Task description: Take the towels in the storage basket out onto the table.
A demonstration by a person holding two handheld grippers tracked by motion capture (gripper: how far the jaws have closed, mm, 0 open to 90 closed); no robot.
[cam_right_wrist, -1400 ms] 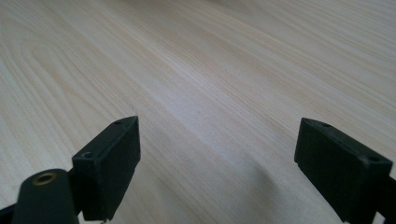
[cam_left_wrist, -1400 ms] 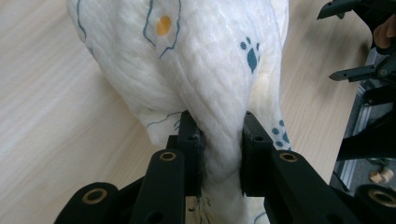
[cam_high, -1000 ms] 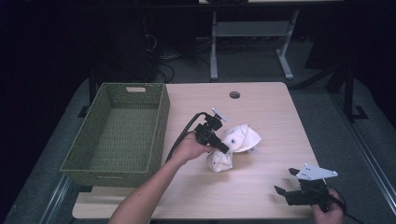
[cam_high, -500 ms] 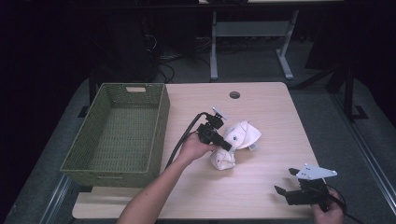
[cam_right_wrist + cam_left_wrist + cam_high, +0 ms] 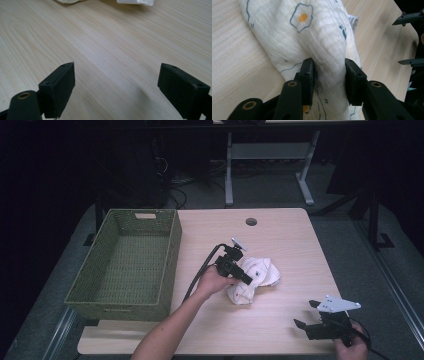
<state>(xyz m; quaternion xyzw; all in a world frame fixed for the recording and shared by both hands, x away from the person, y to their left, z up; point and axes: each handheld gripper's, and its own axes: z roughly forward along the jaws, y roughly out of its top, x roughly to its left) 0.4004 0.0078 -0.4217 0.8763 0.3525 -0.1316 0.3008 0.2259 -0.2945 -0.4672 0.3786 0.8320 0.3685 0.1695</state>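
- Cream quilted cloth (image 5: 322, 45), printed with fried eggs and small blue marks, lies bunched on the pale wood desk (image 5: 280, 240), just right of centre in the high view (image 5: 252, 280).
- My left claw (image 5: 329, 82) straddles a raised fold of that cloth in the lower middle of the left gripper view; its jaws have just been opening, and the fold sits between the pads.
- Left pad (image 5: 308, 80) sits close against the fabric, the right one likewise, but I cannot tell whether they press it; the squeeze looks slackened.
- From above, my left hand (image 5: 212, 281) comes in from the bottom centre, with the cable curving off toward the basket.
- Woven green basket (image 5: 125, 265) stands at the left of the high view, well apart from the cloth.
- My right claw (image 5: 116, 90) hangs spread wide over bare wood, nothing between the jaws; in the high view it sits at the lower right (image 5: 306, 315), near the desk's front edge.
- White edge of the cloth (image 5: 135, 2) peeks in at the top of the right gripper view, well apart from those jaws.
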